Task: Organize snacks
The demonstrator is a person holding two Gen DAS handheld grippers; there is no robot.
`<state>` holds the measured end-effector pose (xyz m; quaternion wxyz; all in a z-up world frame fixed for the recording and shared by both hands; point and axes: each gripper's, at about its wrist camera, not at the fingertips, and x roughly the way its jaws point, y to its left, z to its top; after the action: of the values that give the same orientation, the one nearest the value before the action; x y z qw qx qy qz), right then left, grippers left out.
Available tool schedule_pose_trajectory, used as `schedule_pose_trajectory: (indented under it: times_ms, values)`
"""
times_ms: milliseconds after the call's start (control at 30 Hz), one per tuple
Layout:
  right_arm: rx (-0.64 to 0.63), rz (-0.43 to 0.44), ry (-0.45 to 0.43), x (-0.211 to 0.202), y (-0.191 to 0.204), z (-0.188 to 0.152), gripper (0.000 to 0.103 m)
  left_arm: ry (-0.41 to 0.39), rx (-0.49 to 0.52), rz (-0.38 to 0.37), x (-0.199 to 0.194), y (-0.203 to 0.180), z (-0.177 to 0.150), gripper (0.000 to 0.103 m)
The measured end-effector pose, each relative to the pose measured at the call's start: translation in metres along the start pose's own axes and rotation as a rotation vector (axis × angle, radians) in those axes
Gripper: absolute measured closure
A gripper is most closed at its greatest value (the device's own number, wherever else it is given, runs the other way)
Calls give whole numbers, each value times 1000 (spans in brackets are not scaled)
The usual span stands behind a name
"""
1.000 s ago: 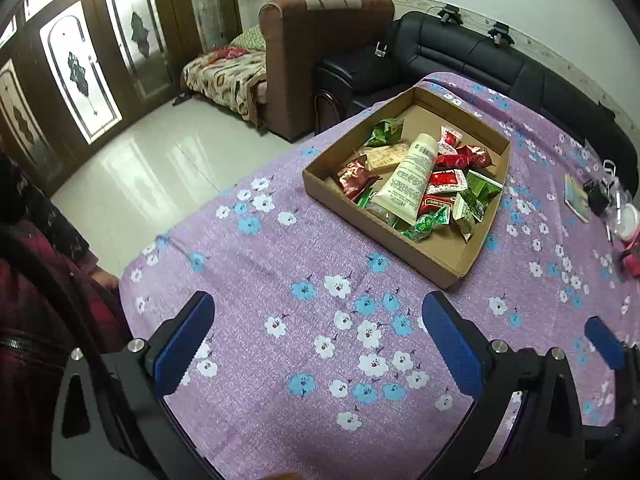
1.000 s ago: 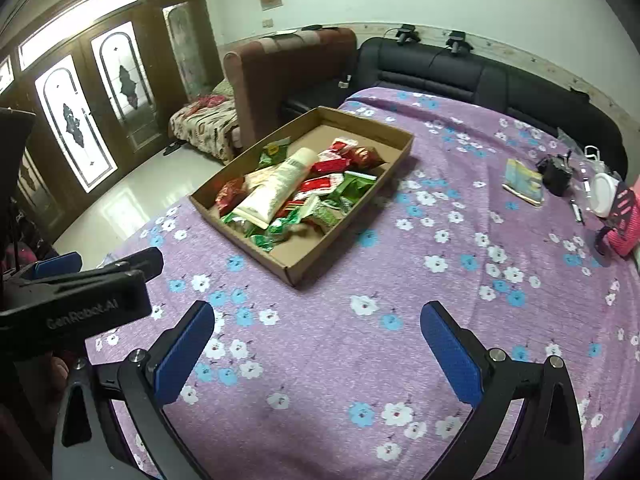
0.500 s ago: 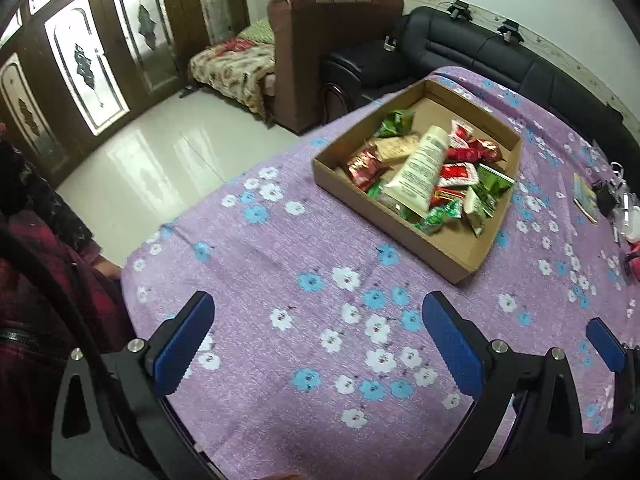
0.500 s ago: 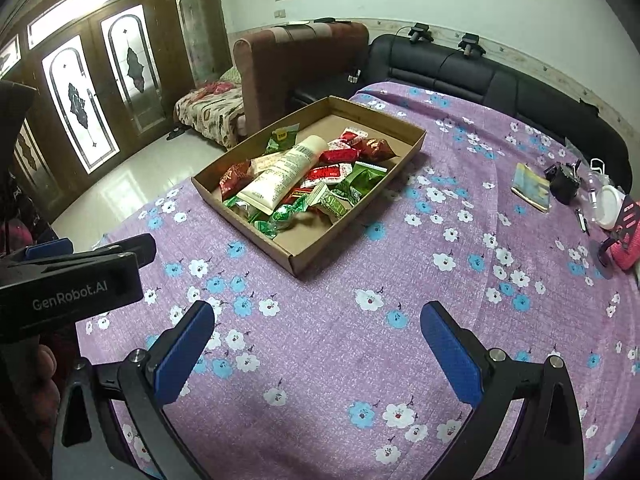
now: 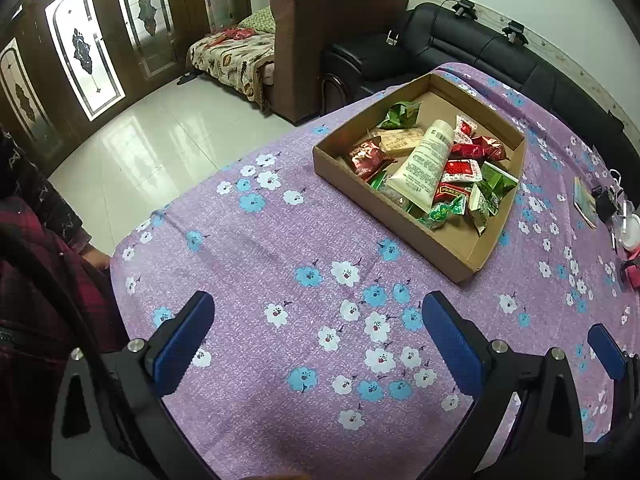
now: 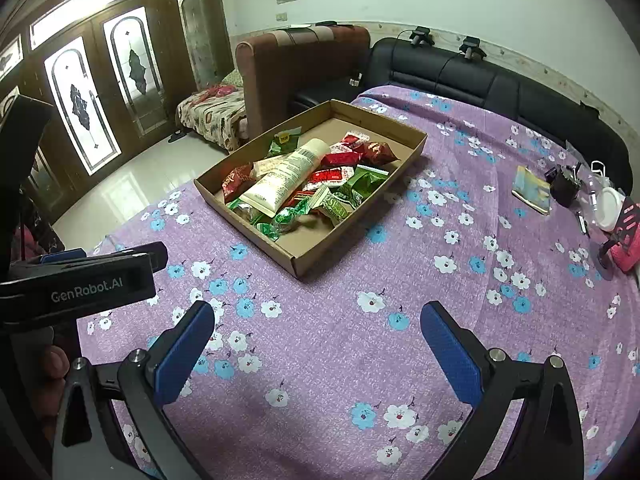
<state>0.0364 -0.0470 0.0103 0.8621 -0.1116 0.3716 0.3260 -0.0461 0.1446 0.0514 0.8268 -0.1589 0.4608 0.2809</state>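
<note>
Left gripper [image 5: 318, 336], seen side-on at the far left of the right wrist view, bears the lettering "GenRobot.AI" on its black body; its blue fingers [image 5: 182, 344] stand wide apart, holding nothing, above the purple flowered tablecloth [image 5: 280, 264]. Centre: a shallow cardboard tray [image 6: 352, 236] rests on the cloth, well apart from both grippers, holding red and green snack packets [image 6: 332, 176] heaped around a cream tube [image 6: 284, 178] with a barcode; its small print is illegible. Right gripper [image 6: 316, 340], fingers [image 6: 450, 350] likewise spread and empty. Far right: a small booklet [image 6: 532, 189] and a white lid [image 6: 608, 208].
</note>
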Motion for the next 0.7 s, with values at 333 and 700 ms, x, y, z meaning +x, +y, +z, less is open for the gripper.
schedule_pose_trajectory:
  times_ms: [333,700]
  values:
    - [3,0,-1,0,0,-1,0,-2,12,4,-1,-3,-1,0]
    - [5,1,3,2,1,-2,0,7,41,5,2,-7,-2,0]
